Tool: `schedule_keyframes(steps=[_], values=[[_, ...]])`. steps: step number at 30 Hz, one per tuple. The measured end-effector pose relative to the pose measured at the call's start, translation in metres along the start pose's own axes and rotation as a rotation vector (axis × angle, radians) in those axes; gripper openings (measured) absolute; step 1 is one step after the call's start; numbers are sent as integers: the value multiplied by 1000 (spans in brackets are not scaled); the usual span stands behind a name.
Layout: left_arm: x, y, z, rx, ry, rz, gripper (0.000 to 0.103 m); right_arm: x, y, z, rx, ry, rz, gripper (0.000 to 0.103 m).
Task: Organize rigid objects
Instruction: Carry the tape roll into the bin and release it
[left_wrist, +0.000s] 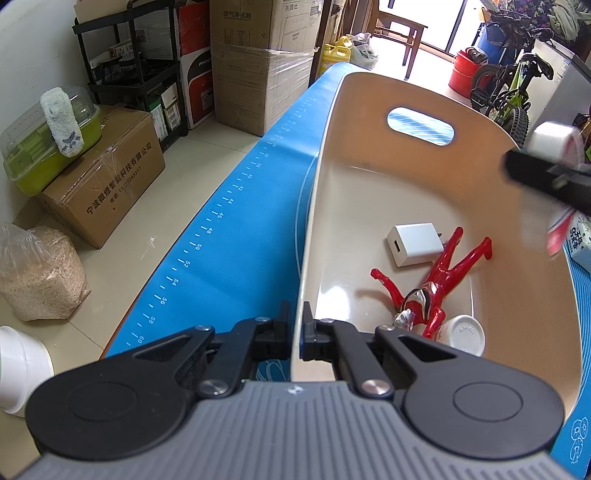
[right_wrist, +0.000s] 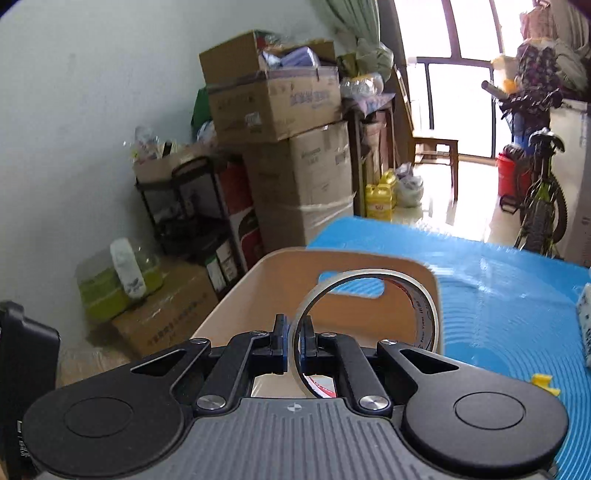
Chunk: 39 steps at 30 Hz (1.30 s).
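the roll of clear packing tape (right_wrist: 369, 325) stands on edge between the fingers of the right gripper (right_wrist: 293, 345), whose jaws are nearly closed, pinching only the thin wall of the ring with the rest of the loop jutting forward and to the right. it hangs in the air over the near part of the beige bin (right_wrist: 258, 280), not yet inside. in the left wrist view the same roll (left_wrist: 550, 142) shows blurred at the right edge, above the bin's right rim.

the left gripper (left_wrist: 293, 325) has its jaws drawn close on the bin's near wall (left_wrist: 306, 236), steadying it on the blue measuring mat (left_wrist: 236, 206). already lying on the bin floor are a white usb charger (left_wrist: 413, 243), a red and silver ultraman figure (left_wrist: 439, 284) and a small white bottle (left_wrist: 465, 334), the figure touching both.

the risks, as i judge them: the grip is on a narrow band well off the roll's centre, so the roll could swing or slip out if the hand tilts or jerks. let go from this height, a ring on edge may bounce or roll, and since it sits close to the right rim it could clip the wall and fall outside onto the mat. dropped straight down it would strike the figure or charger. a hard landing could also shove the bin if the left hold on the wall is loose.

a small yellow piece (right_wrist: 543, 382) and a printed carton (left_wrist: 581, 240) lie on the mat to the right.
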<state>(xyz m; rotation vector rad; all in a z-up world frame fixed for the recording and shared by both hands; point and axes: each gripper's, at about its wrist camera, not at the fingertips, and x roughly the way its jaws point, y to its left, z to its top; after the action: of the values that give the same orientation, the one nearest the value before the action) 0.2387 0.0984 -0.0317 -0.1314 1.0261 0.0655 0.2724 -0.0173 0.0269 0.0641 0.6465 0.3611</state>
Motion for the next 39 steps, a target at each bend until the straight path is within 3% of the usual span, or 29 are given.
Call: schedule_keyframes(steps=[15, 17, 21, 25, 33, 36, 39], values=[[-1, 2, 0, 11, -4, 2, 4, 55, 13, -40, -18, 331, -50, 21], [-1, 2, 0, 13, -5, 3, 5, 52, 12, -38, -9, 315, -53, 26], [0, 3, 0, 15, -5, 4, 5, 42, 9, -35, 13, 307, -65, 53], [0, 3, 0, 16, -5, 4, 5, 9, 0, -23, 39, 225, -53, 60], [0, 3, 0, 14, -5, 2, 5, -50, -38, -10, 61, 69, -174, 65], [0, 4, 0, 14, -5, 3, 5, -65, -63, -17, 52, 46, -229, 68], [0, 4, 0, 14, -5, 3, 5, -67, -89, -30, 47, 88, -265, 68]])
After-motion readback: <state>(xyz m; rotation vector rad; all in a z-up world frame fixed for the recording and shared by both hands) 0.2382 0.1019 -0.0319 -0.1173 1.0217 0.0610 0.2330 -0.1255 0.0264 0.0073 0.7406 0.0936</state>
